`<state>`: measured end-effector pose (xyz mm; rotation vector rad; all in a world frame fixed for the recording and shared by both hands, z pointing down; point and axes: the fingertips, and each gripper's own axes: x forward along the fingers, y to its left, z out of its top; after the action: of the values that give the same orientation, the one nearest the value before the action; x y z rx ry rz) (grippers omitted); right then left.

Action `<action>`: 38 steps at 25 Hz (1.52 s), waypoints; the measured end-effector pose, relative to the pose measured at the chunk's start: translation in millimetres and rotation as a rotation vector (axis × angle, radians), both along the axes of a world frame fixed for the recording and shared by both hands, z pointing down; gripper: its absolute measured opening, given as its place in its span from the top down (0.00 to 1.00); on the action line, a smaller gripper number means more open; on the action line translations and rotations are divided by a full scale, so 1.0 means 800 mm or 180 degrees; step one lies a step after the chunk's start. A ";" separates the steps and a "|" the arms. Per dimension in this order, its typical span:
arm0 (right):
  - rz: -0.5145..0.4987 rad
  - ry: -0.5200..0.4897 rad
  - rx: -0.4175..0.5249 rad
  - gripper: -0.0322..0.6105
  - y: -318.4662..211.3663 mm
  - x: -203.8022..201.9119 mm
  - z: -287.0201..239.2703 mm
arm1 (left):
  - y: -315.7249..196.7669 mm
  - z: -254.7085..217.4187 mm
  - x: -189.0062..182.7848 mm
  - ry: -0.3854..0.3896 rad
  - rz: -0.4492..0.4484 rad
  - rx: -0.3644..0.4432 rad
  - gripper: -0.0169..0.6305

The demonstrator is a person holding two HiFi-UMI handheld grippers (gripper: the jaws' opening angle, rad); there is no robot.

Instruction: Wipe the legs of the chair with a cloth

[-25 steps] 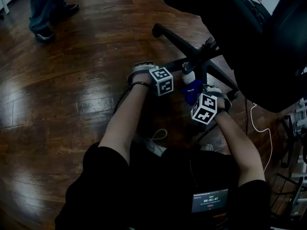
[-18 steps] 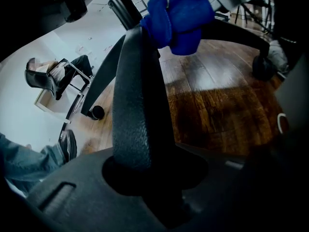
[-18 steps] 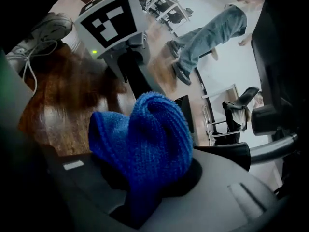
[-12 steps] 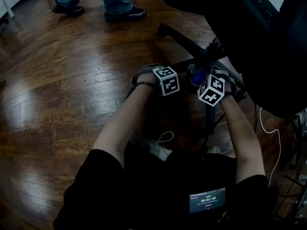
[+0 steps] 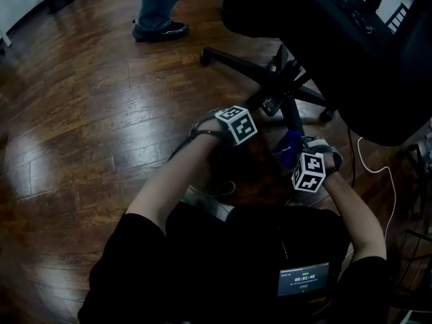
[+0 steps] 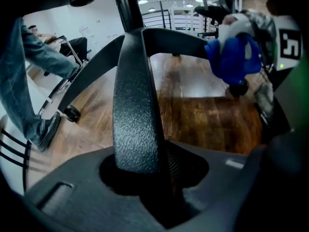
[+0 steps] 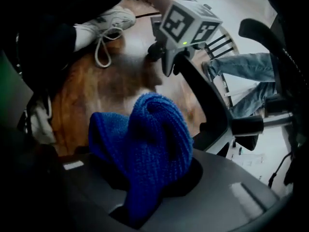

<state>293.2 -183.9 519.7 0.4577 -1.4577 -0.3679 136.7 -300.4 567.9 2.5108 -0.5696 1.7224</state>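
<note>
Down near the dark wooden floor [image 5: 88, 127], my left gripper [image 6: 149, 173] clamps one black textured leg [image 6: 135, 110] of the black office chair [image 5: 351, 52], jaws just eased a touch wider, apparently to steady the chair; that leg runs from my jaws up to the centre column [image 6: 124, 4]. My right gripper [image 7: 145, 197] pinches the bunched blue knitted cloth [image 7: 145, 139], its free end pointing out past the jaws, just beside the neighbouring leg [image 5: 294, 117] near its caster end, poised, I judge, to wipe it.

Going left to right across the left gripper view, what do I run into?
Person's jeans leg → caster wheel → chair leg → blue cloth → marker cube
</note>
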 end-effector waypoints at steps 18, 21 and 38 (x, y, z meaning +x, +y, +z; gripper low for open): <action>0.0196 -0.1647 0.0581 0.82 0.047 -0.101 -0.085 | 0.168 -0.050 0.009 0.0533 0.1977 -0.0258 0.39; 0.0119 -0.2076 0.0335 0.82 0.058 -0.143 -0.070 | 0.171 0.008 -0.036 0.0046 0.1886 -0.0381 0.39; 0.0790 -0.2209 0.0930 0.82 -0.072 -0.082 -0.063 | 0.174 0.055 -0.074 -0.0794 0.1770 -0.0905 0.39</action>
<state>227.3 -241.6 469.1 1.0670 -1.9936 -0.2280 77.3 -160.8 612.2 2.3992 0.3947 2.1144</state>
